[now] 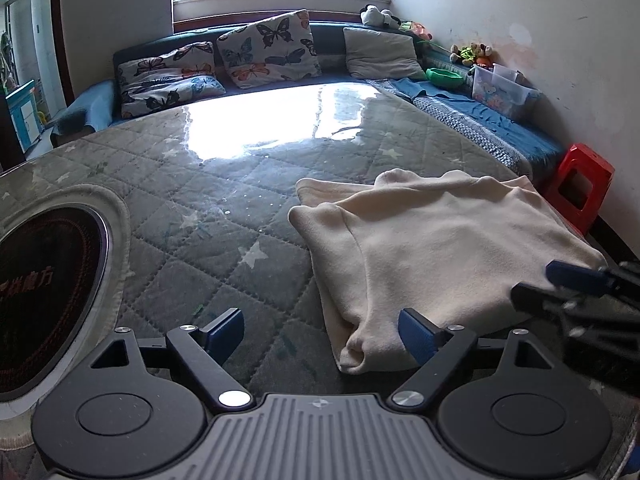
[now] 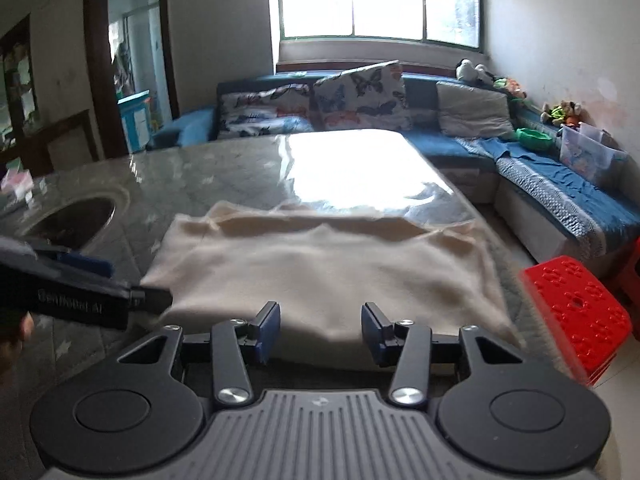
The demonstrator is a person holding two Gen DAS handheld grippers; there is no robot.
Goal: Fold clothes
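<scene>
A cream garment [image 1: 432, 248] lies folded on the quilted table cover [image 1: 208, 216], near the table's right edge. It also shows in the right wrist view [image 2: 320, 264]. My left gripper [image 1: 322, 336] is open and empty, with its right finger beside the garment's near left corner. My right gripper [image 2: 320, 332] is open and empty, just short of the garment's near edge. The right gripper shows at the right of the left wrist view [image 1: 560, 284]. The left gripper shows at the left of the right wrist view [image 2: 116, 280].
A round dark inset [image 1: 44, 300] sits in the table at the left. A red plastic stool [image 2: 576, 312] stands by the table's right edge. A blue corner sofa [image 1: 492, 120] with butterfly cushions [image 1: 264, 48], a clear box and toys runs behind and to the right.
</scene>
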